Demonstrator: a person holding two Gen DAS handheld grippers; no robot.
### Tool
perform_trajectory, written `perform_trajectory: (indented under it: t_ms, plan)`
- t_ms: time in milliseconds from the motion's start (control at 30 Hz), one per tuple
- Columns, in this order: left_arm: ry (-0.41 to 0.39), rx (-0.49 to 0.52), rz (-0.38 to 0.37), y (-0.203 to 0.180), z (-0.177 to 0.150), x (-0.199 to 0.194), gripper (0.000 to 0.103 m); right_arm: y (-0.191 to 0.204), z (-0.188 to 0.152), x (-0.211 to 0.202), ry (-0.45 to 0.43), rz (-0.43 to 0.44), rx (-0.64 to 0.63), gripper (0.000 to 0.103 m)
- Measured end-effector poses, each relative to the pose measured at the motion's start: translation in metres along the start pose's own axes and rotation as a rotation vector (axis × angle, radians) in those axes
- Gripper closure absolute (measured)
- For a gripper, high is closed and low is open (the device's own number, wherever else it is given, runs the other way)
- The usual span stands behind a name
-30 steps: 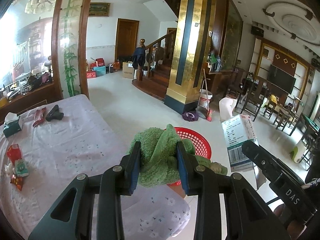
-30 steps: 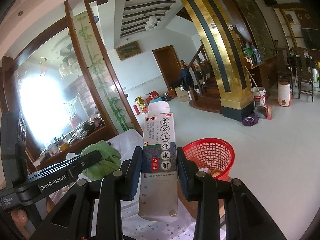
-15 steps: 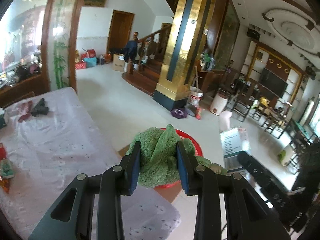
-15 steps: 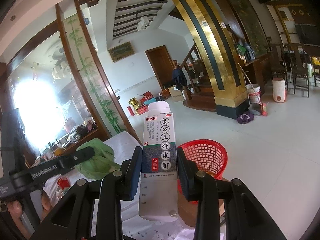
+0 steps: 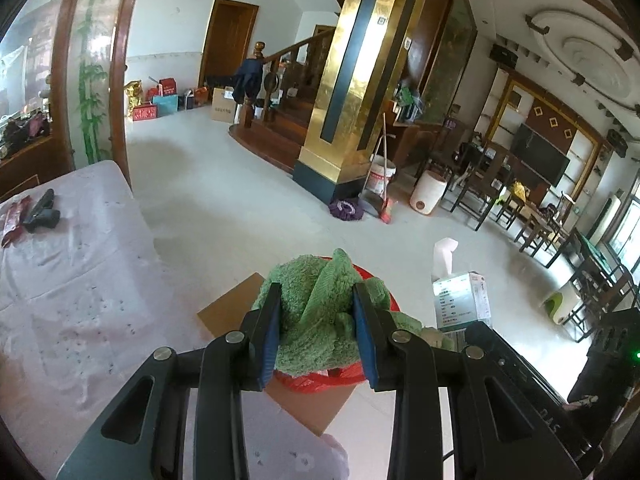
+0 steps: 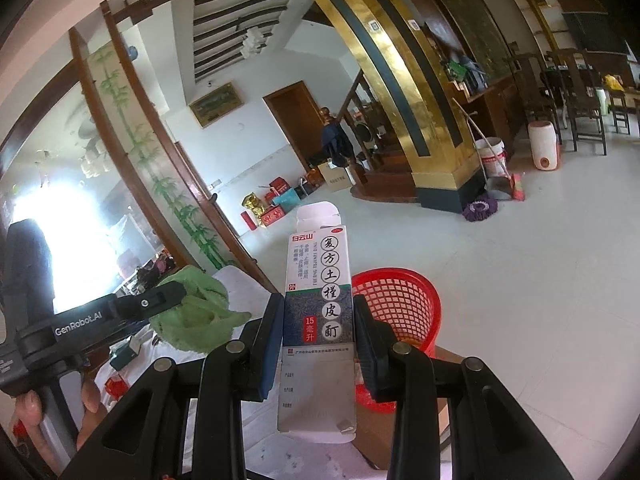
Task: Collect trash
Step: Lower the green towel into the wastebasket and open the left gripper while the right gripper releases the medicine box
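Left gripper (image 5: 316,332) clamped on green cloth (image 5: 320,312), right gripper (image 6: 316,340) on medicine box (image 6: 320,304) (red basket (image 6: 400,304) beyond)

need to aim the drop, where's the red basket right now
In the right wrist view the red basket stands on a cardboard box just right of the carton held in the right tool.

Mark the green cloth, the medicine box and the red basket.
green cloth (image 5: 320,312), left wrist view, bunched middle between the pads.
medicine box (image 6: 320,300), right wrist view, printed front face.
red basket (image 6: 400,300), right wrist view, mesh wall.
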State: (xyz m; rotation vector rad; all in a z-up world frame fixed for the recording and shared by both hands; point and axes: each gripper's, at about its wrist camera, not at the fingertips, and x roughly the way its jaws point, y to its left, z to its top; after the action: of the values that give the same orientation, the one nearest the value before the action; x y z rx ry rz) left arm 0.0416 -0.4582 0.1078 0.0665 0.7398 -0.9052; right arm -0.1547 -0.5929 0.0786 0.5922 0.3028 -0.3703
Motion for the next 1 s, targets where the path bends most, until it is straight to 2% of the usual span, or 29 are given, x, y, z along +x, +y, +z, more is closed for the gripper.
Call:
perform_trajectory:
  t_ms: [200,300,700,1000]
  plan:
    - [0.055,-0.003,-0.004,-0.002,0.002,0.037,0.071,-0.015,0.002,0.019,0.019,-0.010,0.030,0.067]
    - [0.082,-0.038,-0.026,0.002,0.002,0.054,0.071,-0.024,0.002,0.030,0.033,-0.026,0.042,0.067]
    - [0.185,-0.108,-0.089,0.004,0.004,0.097,0.071,-0.054,-0.006,0.059,0.087,-0.065,0.097,0.067]
    - [0.213,-0.110,-0.057,0.007,-0.001,0.111,0.071,-0.054,-0.002,0.066,0.100,-0.065,0.095,0.067]
